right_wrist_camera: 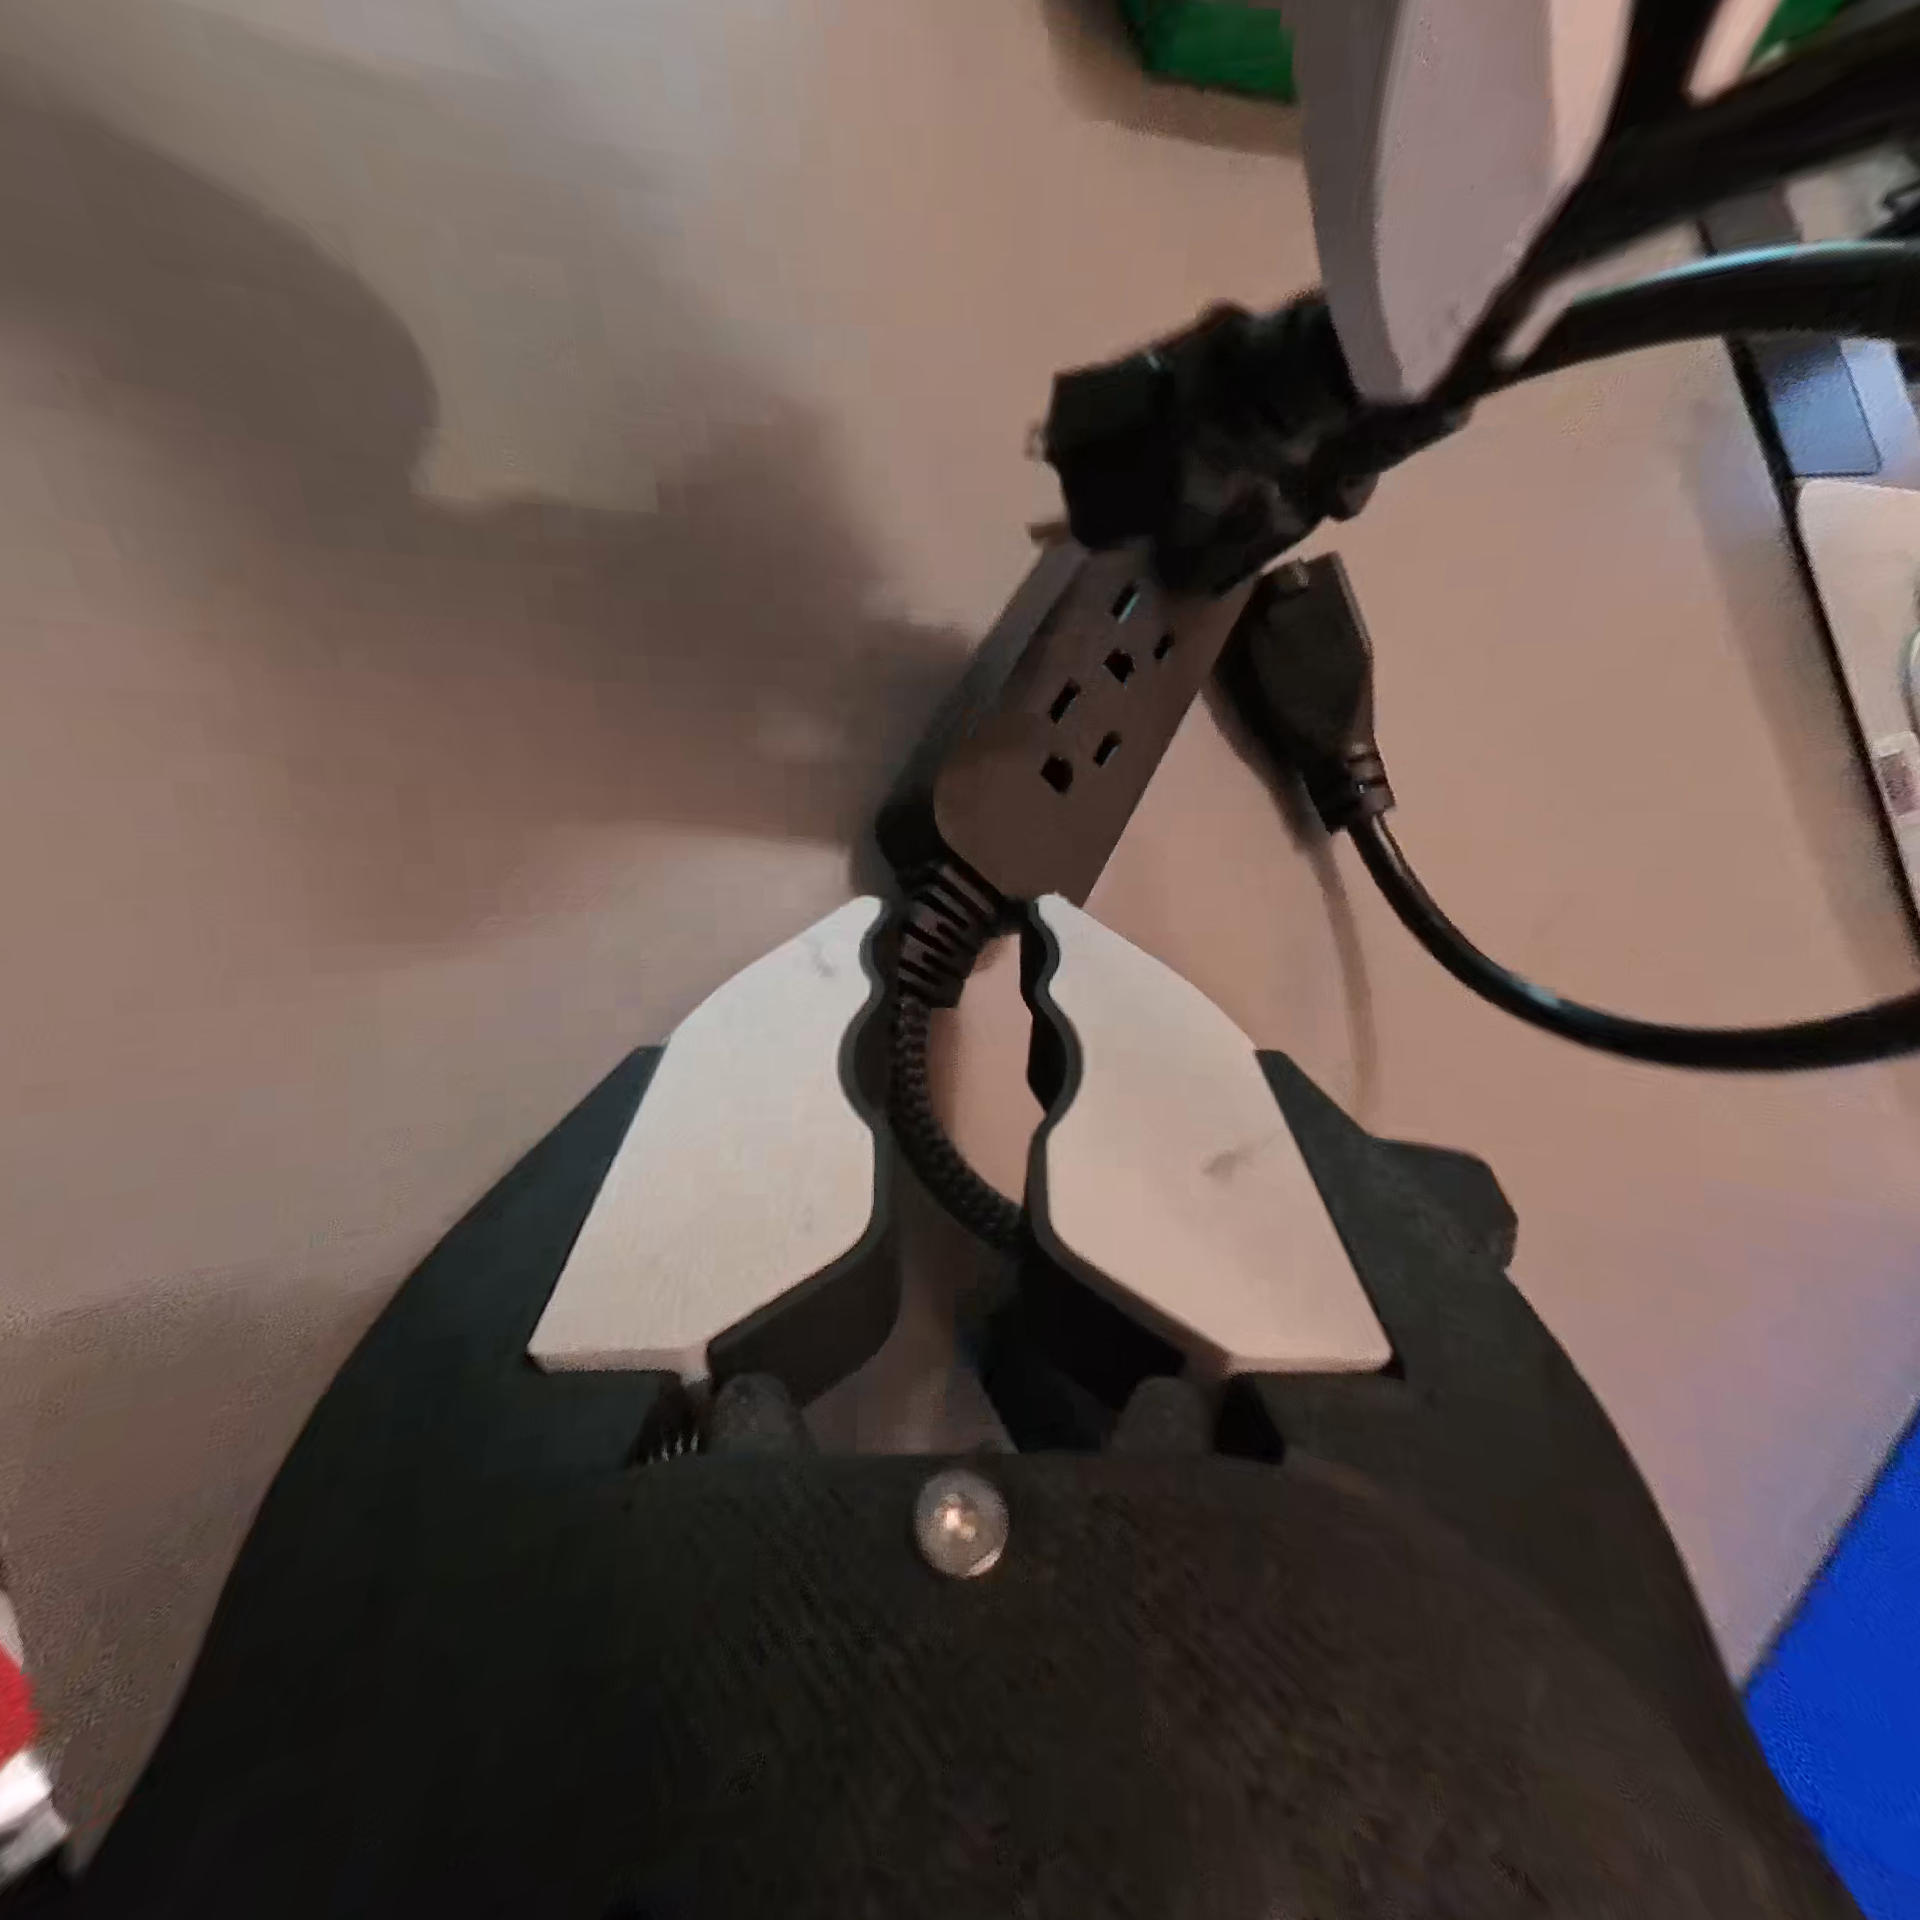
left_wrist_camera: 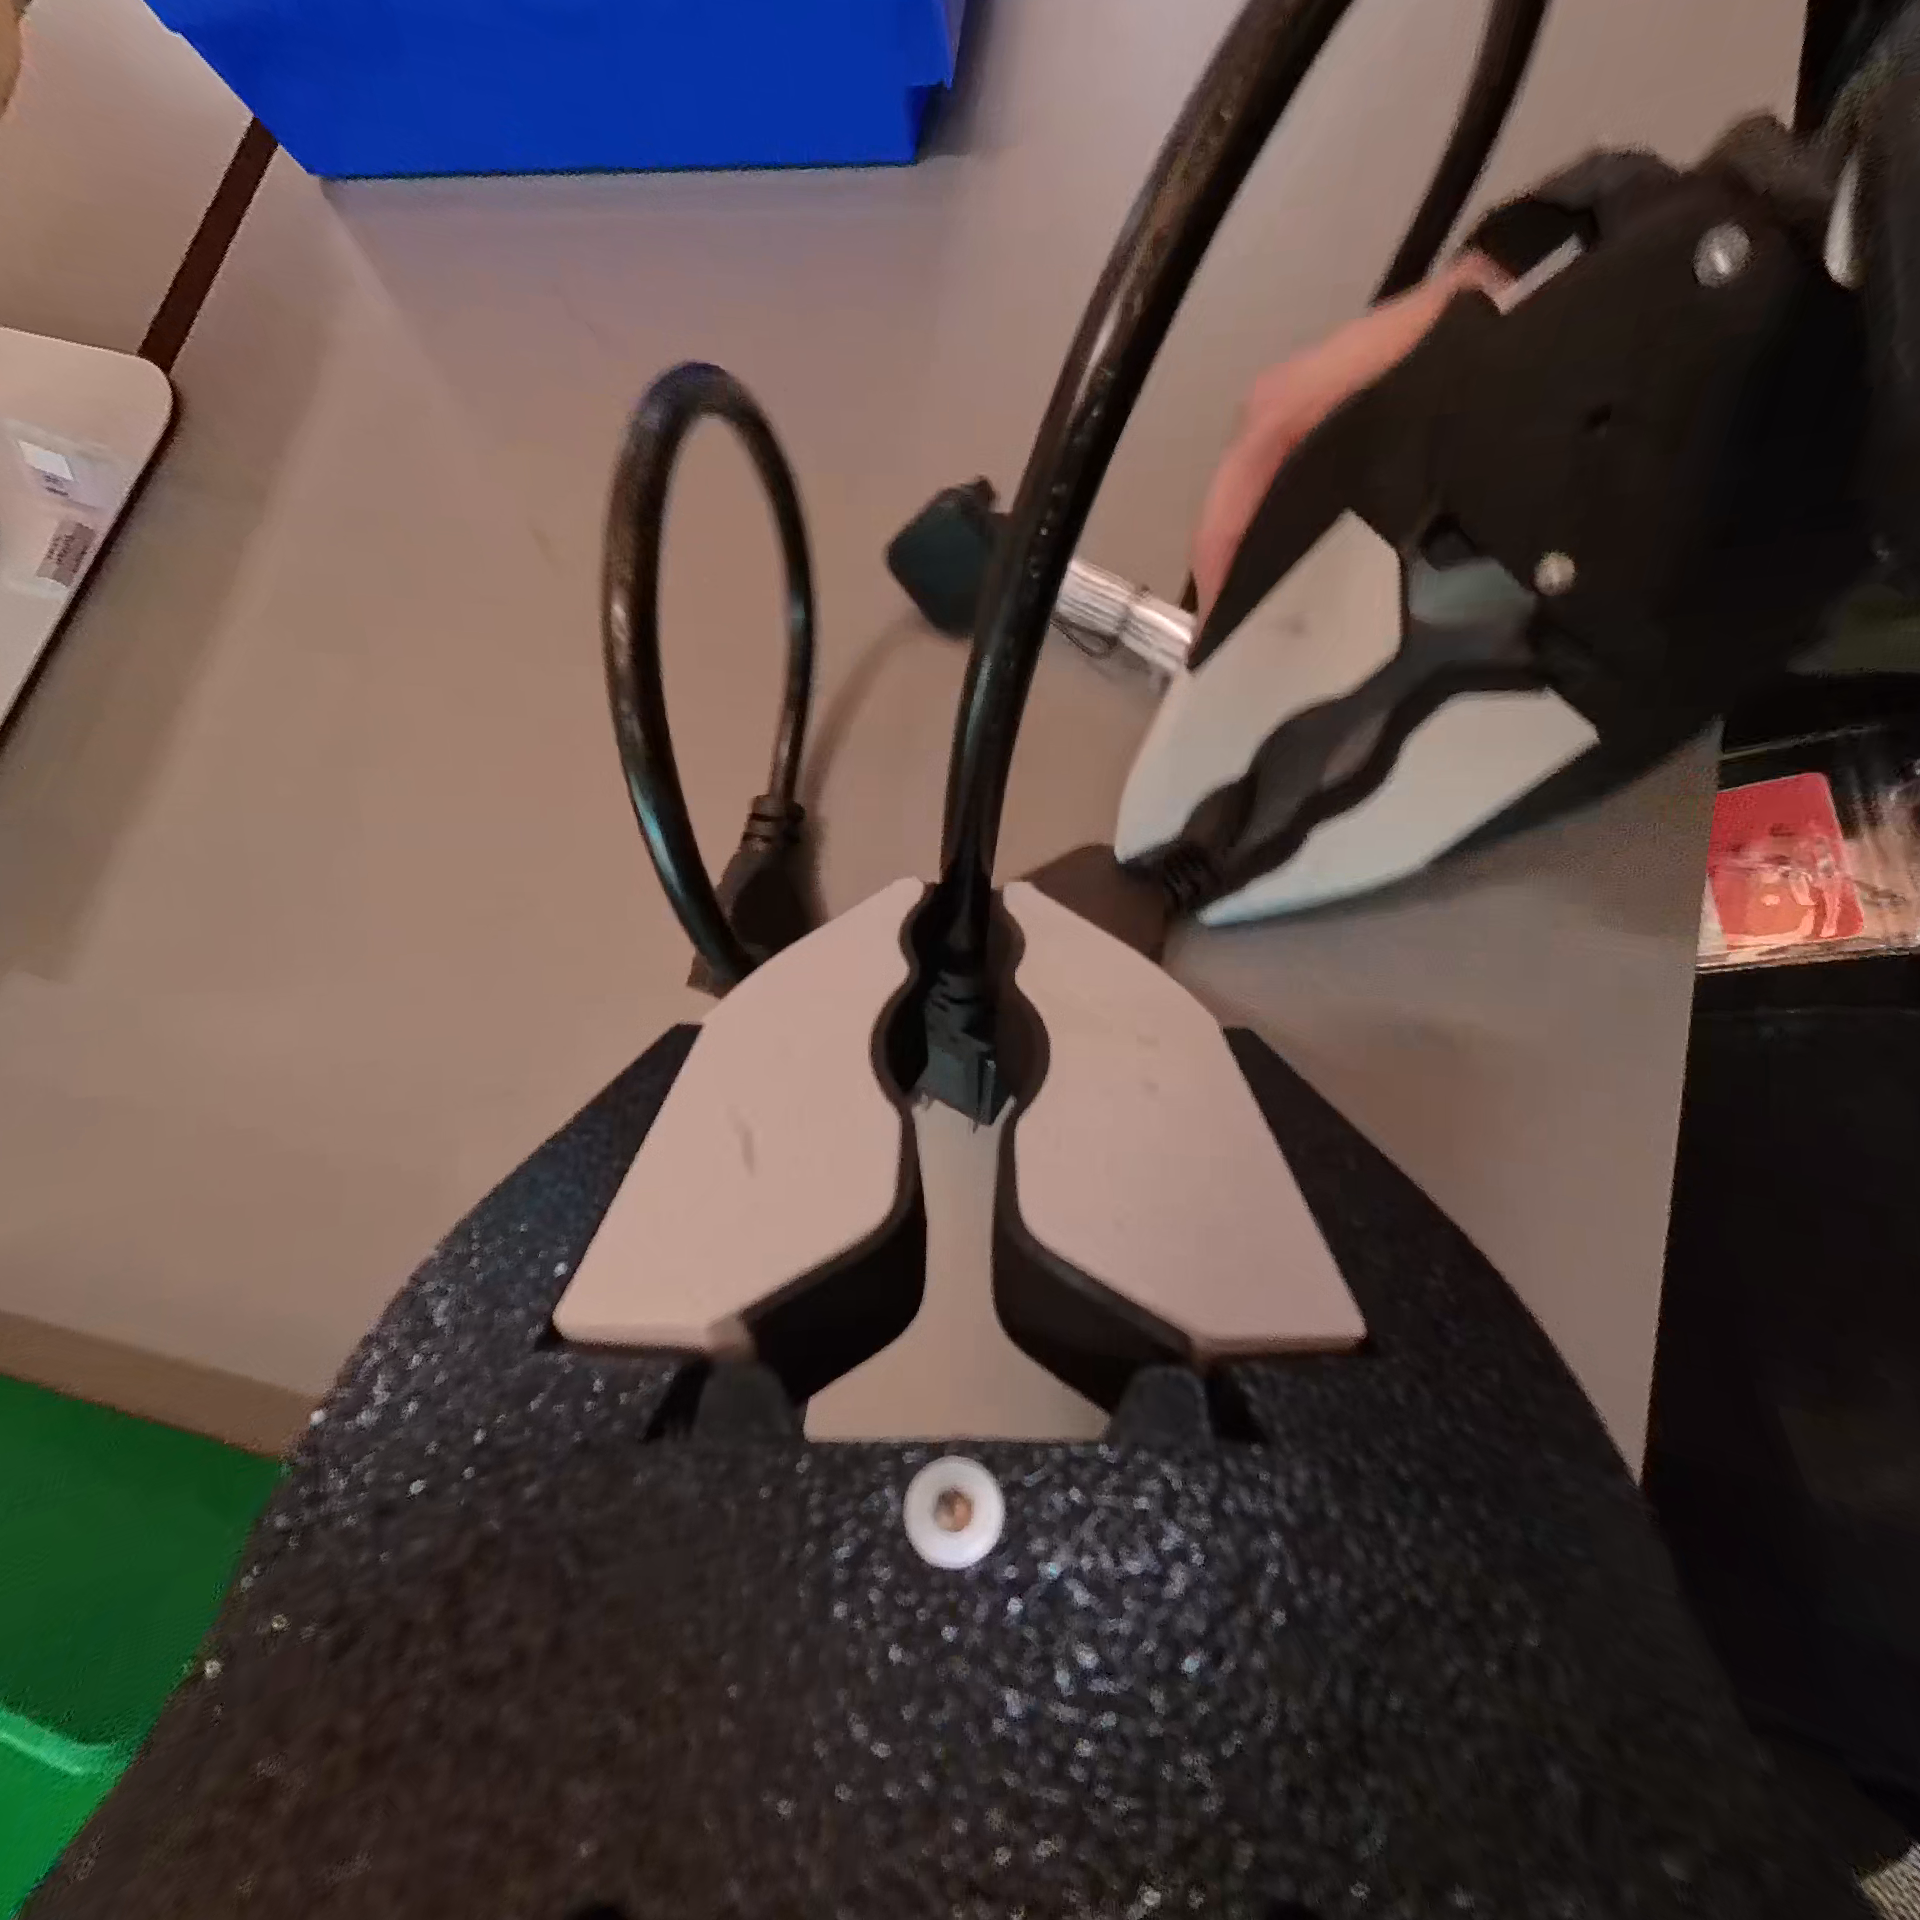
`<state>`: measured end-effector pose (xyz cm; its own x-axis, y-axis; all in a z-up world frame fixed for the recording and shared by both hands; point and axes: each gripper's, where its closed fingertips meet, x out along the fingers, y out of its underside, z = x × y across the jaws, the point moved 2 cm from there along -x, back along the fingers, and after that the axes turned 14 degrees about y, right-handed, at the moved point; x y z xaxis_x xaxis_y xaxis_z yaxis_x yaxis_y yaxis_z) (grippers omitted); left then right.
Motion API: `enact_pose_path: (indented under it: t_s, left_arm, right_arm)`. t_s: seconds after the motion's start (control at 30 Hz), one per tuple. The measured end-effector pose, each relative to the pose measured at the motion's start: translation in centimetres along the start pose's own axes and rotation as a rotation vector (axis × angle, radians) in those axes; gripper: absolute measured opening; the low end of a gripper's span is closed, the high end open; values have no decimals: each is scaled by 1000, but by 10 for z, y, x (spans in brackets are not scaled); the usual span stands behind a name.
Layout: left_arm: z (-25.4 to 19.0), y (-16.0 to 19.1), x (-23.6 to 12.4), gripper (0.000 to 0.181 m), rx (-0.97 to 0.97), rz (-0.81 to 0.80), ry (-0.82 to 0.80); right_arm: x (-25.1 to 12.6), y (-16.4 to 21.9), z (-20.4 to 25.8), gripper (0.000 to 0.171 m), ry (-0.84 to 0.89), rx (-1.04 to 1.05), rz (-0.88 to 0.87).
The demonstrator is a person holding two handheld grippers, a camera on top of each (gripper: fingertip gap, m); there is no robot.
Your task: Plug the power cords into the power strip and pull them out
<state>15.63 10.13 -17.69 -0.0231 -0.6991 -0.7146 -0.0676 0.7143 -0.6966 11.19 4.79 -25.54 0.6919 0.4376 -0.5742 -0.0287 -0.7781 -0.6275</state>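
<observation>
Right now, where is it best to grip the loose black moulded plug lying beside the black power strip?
Probably grip the loose black plug by its thick body, not its thin cord. Come from above, fingers across its width: it lies flat on the beige table, close beside the black power strip.

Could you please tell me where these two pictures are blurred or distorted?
Left wrist view: wide-angle bending at the edges; the right tool is motion-smeared, while the black power cord in the left tool stays sharp. Right wrist view: the dark plug above the black power strip is smeared.
</observation>
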Motion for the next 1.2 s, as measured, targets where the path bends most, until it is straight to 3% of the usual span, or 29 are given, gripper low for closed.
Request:
enact_pose_path:
  t_s: [0.03,0.17,0.27,0.33,0.4,0.5,0.57,0.67,0.77,0.83,0.97,1.2]
  left_arm:
    - [-2,0,2,8,1,2,9]
    - [-10,-20,10,8,1,-58,30]
    - [-13,-36,19,8,10,-65,35]
    - [-12,-41,28,7,25,-25,25]
    - [-11,-45,35,8,18,-4,25]
    - [-14,-59,39,7,3,-59,61]
    - [-15,-66,39,7,-5,-96,79]
    - [-20,-73,39,7,-25,-164,127]
    - [-25,-75,40,8,-21,-223,183]
    - [-26,-75,43,8,-27,-241,206]
    - [-27,-75,45,8,7,-264,230]
    - [-3,-62,47,8,84,-76,72]
  right_arm:
    - [-3,10,-4,15,-34,-8,15]
    - [-6,48,-45,17,63,4,97]
    - [-9,82,-67,26,154,53,275]
    - [-14,76,-60,46,87,123,243]
    - [-25,51,-45,54,-12,134,69]
    - [-47,5,-51,65,17,250,-293]
    - [-65,-17,-71,56,32,452,-552]
    - [-95,-20,-109,41,5,788,-890]
    - [-110,-11,-129,33,-41,938,-1047]
    - [-112,-11,-130,12,-43,904,-1068]
    - [-116,-15,-130,10,-52,811,-1044]
    - [-93,-43,-129,9,-45,567,-717]
